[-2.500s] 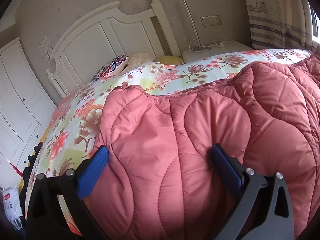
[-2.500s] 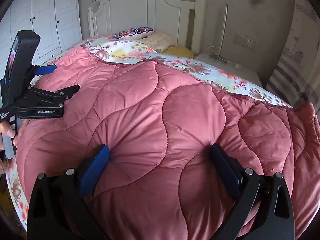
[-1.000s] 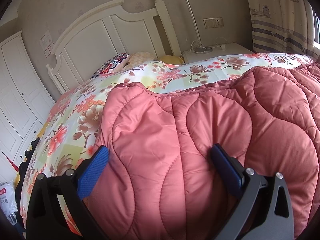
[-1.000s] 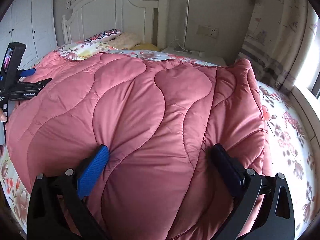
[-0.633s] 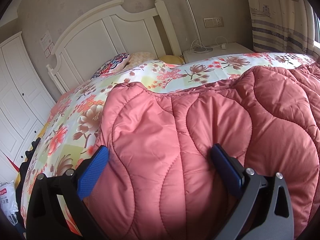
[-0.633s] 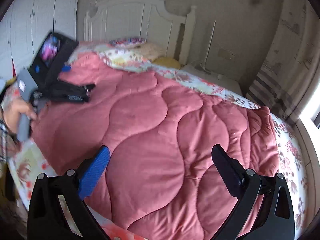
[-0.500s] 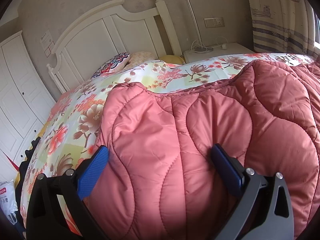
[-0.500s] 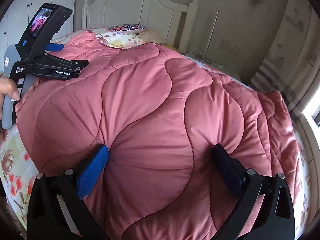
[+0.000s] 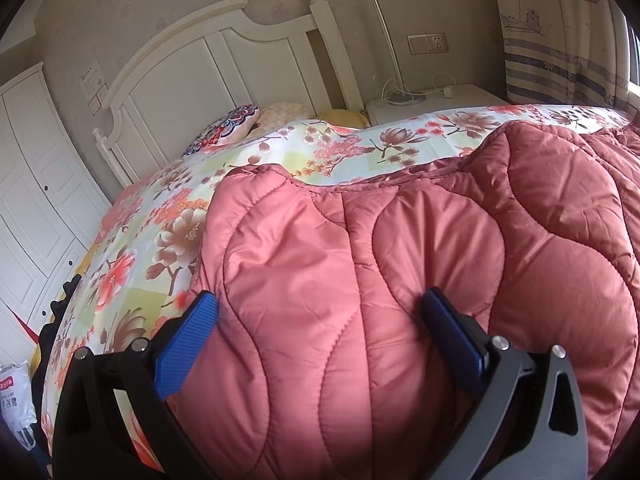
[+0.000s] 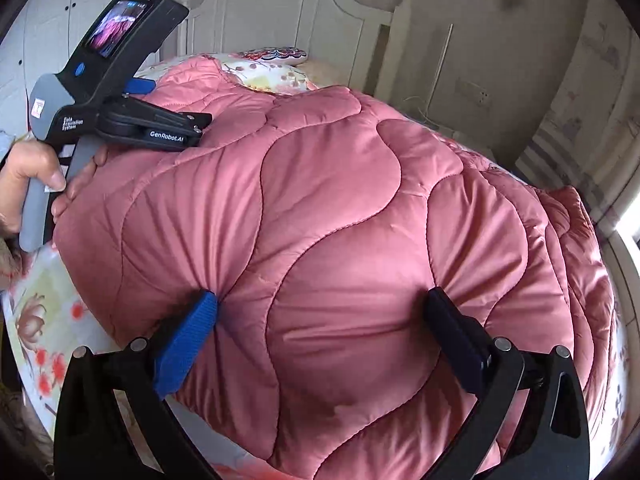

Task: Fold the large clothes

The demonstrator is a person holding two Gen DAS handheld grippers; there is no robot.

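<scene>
So the only thing here that really holds anything is the bed (image 9: 132, 240), and it's got a lot piled on it: floral sheet, a patterned pillow (image 9: 228, 128) up by the white headboard (image 9: 208, 64), and my big pink quilted comforter (image 9: 400, 280) bunched across the near end of the mattress. The comforter's far edge stops short of the pillows, so a wide strip of sheet shows beyond it. My left gripper (image 9: 320, 328) is spread wide with a fat bulge of the quilt between its blue pads, both pads pressing into the fabric at the left corner of the heap. The right gripper (image 10: 322, 328) is the same deal, spread wide around another puffy section, and you can see the fabric pucker where each pad digs in. From the right camera I can also see my left hand (image 10: 28, 172) wrapped around the left tool's grey handle, with its black jaws lying against the top of the quilt. There's a nightstand (image 9: 432, 100) with a lamp and cables beside the bed, and a striped curtain (image 9: 560, 40) at the window.
</scene>
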